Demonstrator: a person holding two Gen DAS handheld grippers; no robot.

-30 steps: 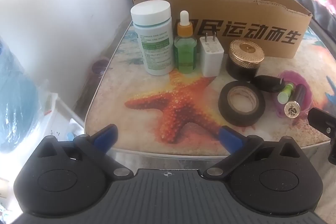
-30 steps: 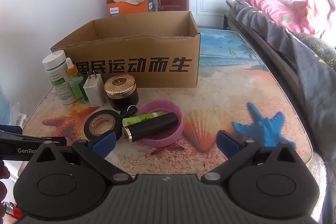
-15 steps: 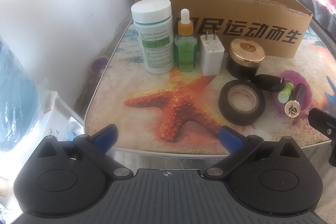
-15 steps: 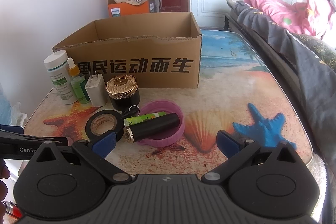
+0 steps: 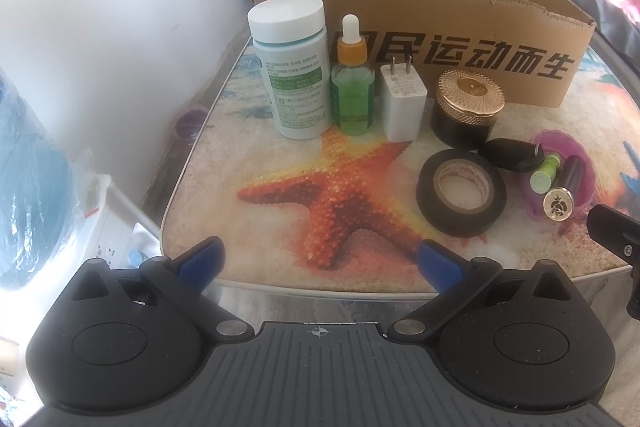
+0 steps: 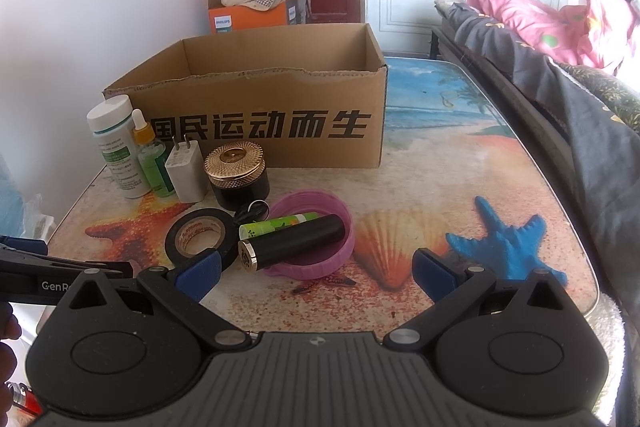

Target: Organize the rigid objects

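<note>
An open cardboard box [image 5: 472,39] [image 6: 280,131] stands at the back of the table. In front of it stand a white pill bottle [image 5: 294,67], a green dropper bottle [image 5: 353,91], a white charger plug [image 5: 402,103] and a gold-lidded black jar [image 5: 468,111]. A black tape roll [image 5: 460,199] [image 6: 200,237], a black key fob [image 5: 514,155], a green tube [image 6: 276,223] and a black lipstick tube [image 6: 290,243] on a purple lid [image 6: 320,259] lie nearer. My left gripper [image 5: 320,259] and right gripper [image 6: 316,273] are open and empty at the front edge.
An orange box [image 6: 256,15] with cloth stands behind the cardboard box. A bed with dark and pink bedding [image 6: 560,59] runs along the table's right side. A white wall is on the left. A red lighter [image 6: 24,399] lies low at the left.
The right gripper has crept slightly forward toward the tubes. The left gripper has barely moved. Both stay open.
</note>
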